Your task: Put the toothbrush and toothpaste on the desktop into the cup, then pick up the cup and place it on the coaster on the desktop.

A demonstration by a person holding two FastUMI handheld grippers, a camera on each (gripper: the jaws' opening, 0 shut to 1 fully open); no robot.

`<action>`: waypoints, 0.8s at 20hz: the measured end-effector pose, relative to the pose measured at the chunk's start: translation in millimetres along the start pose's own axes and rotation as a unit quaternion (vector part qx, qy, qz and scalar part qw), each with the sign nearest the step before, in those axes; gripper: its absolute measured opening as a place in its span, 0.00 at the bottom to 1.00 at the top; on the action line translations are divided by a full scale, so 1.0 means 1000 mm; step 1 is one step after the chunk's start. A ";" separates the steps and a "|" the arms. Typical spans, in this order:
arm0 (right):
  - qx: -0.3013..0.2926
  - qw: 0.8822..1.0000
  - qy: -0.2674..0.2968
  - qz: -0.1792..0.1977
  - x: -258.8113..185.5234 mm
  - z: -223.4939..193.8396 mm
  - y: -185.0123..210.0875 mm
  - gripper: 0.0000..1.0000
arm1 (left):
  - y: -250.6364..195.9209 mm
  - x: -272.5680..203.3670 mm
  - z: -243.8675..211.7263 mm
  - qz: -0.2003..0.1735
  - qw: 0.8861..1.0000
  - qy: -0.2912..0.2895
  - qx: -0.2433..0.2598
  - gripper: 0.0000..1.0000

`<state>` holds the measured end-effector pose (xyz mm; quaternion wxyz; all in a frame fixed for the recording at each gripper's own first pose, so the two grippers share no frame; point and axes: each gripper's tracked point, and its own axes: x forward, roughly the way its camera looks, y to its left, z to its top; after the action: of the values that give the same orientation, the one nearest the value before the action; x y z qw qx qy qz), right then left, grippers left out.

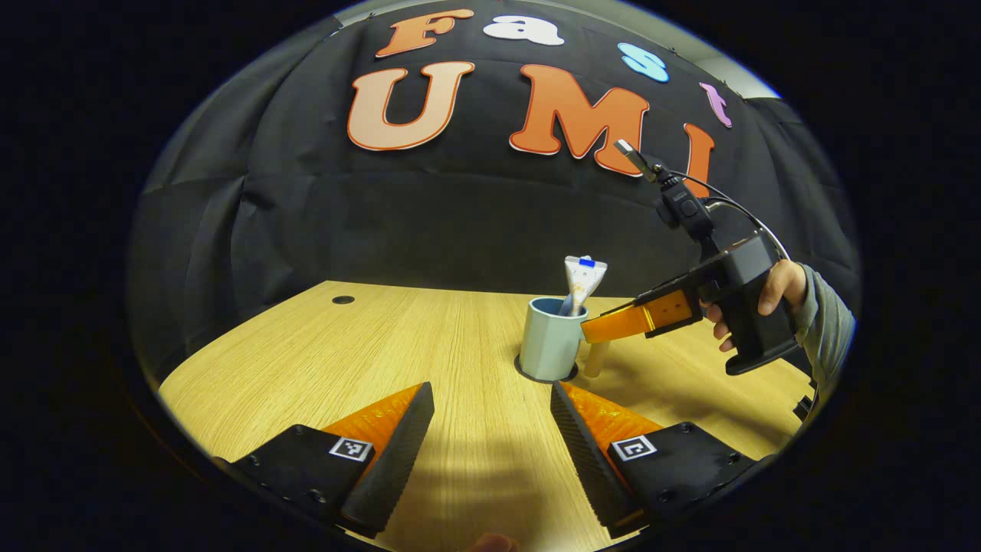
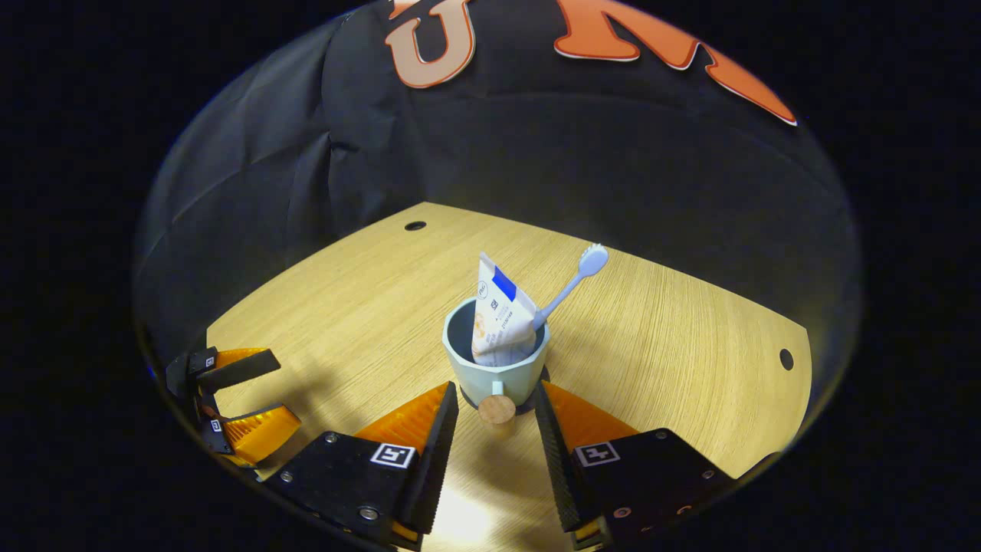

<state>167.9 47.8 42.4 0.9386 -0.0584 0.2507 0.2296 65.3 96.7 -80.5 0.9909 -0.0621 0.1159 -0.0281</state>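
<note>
A pale blue cup (image 1: 550, 341) (image 2: 498, 374) stands upright on a dark coaster (image 1: 524, 372) whose edge peeks out under its base. Inside the cup stand a white toothpaste tube (image 2: 498, 314) (image 1: 584, 280) and a light blue toothbrush (image 2: 575, 280), head up. The cup's round wooden handle (image 2: 497, 409) (image 1: 596, 359) points at my right gripper (image 2: 497, 389) (image 1: 594, 331), which is open with a finger on each side of the handle and not touching it. Nearer the table's front, my left gripper (image 1: 490, 387) (image 2: 285, 387) is open with nothing between its fingers.
The wooden table (image 1: 383, 345) has small round cable holes (image 1: 343, 300) (image 2: 415, 225) (image 2: 786, 359) near its far edge and right side. A hand (image 1: 774, 295) in a grey sleeve holds the right gripper. The black cloth wall rises behind the table.
</note>
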 end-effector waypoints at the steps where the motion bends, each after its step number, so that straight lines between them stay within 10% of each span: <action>1: -0.004 1.000 -0.015 -0.003 -0.008 0.002 -0.001 0.63 | -0.004 0.001 0.001 -0.001 1.000 -0.001 0.003 0.97; 16: -0.001 0.976 -0.206 -0.075 -0.111 -0.002 -0.024 0.76 | -0.042 -0.008 0.068 0.010 0.995 -0.092 0.033 0.97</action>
<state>92.6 -18.5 95.7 0.9846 -0.0294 0.0466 0.1658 71.6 63.3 -7.8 0.9991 -0.0309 0.0239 -0.0163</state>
